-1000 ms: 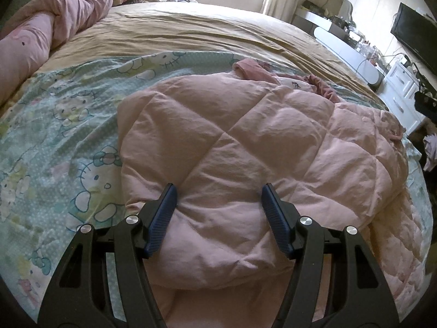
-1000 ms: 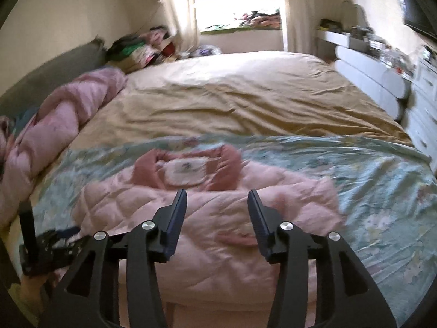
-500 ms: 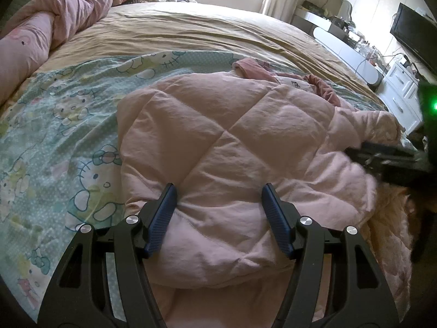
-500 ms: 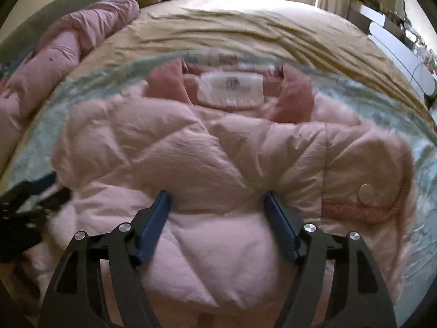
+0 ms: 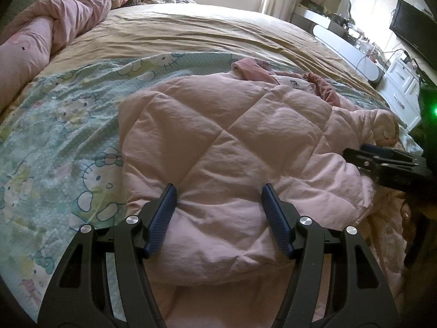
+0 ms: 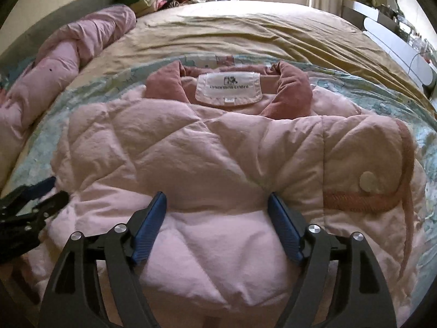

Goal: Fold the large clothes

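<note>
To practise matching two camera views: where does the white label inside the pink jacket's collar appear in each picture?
Left wrist view: white label sits upper right of centre, small, seen edge-on behind the pink jacket.
Right wrist view: it sits top centre, large.
Shared landmark: the round snap button by the cuff.

L gripper [image 5: 218, 205]: we hold it angled steeply down, jaws about half apart, blue pads [image 5: 161, 218] pressed into a puffed fold of the pink jacket [image 5: 224, 136] bulging between them, so it's gripped. R gripper [image 6: 217, 213]: also tilted down, jaws have just been opening, wide now, jacket padding between the pads [image 6: 284, 227], which touch it w/o a clear pinch.
</note>
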A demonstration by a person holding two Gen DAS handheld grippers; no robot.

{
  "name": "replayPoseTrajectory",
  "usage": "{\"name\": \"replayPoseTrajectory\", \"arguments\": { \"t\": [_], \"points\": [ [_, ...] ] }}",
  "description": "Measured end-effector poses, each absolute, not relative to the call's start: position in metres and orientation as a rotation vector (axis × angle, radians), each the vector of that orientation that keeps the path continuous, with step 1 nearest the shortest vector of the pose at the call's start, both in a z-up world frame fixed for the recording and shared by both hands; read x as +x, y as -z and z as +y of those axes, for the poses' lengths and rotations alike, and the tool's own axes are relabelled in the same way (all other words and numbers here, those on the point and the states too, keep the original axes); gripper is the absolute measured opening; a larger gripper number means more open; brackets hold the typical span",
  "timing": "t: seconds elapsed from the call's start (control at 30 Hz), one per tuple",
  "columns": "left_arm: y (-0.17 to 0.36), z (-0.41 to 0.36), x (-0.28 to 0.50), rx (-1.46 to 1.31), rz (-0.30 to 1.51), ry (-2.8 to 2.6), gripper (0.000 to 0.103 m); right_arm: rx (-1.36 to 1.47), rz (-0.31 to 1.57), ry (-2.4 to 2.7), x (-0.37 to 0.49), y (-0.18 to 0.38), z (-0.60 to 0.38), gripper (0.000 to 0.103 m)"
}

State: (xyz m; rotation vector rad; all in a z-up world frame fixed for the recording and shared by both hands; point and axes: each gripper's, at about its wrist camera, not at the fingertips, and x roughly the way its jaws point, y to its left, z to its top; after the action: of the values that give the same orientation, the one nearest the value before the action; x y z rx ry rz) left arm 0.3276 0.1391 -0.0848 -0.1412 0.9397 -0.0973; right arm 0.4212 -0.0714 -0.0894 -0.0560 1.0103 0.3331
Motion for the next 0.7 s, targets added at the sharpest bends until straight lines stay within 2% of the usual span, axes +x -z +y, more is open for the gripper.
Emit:
{"name": "replayPoseTrajectory", "arguments": {
  "t": [0.1, 0.3, 0.57, 0.7],
  "points": [
    [0.082, 0.14, 0.327, -0.145, 0.94, 0.096, 0.057, -0.025, 0.988, -0.335, 0.414, 0.08, -0.077, 0.085],
    [0.069, 0.14, 0.323, -0.149, 0.93, 0.097, 0.074, 0.034, 0.95, -0.331, 0.406, 0.06, -0.09, 0.093],
    [0.05, 0.145, 0.315, -0.156, 0.9, 0.074, 0.092, 0.049, 0.905, -0.331, 0.396, 0.039, -0.096, 0.097],
    [0.044, 0.149, 0.311, -0.158, 0.897, 0.046, 0.094, 0.06, 0.898, -0.331, 0.394, 0.034, -0.095, 0.098]
  ]
}}
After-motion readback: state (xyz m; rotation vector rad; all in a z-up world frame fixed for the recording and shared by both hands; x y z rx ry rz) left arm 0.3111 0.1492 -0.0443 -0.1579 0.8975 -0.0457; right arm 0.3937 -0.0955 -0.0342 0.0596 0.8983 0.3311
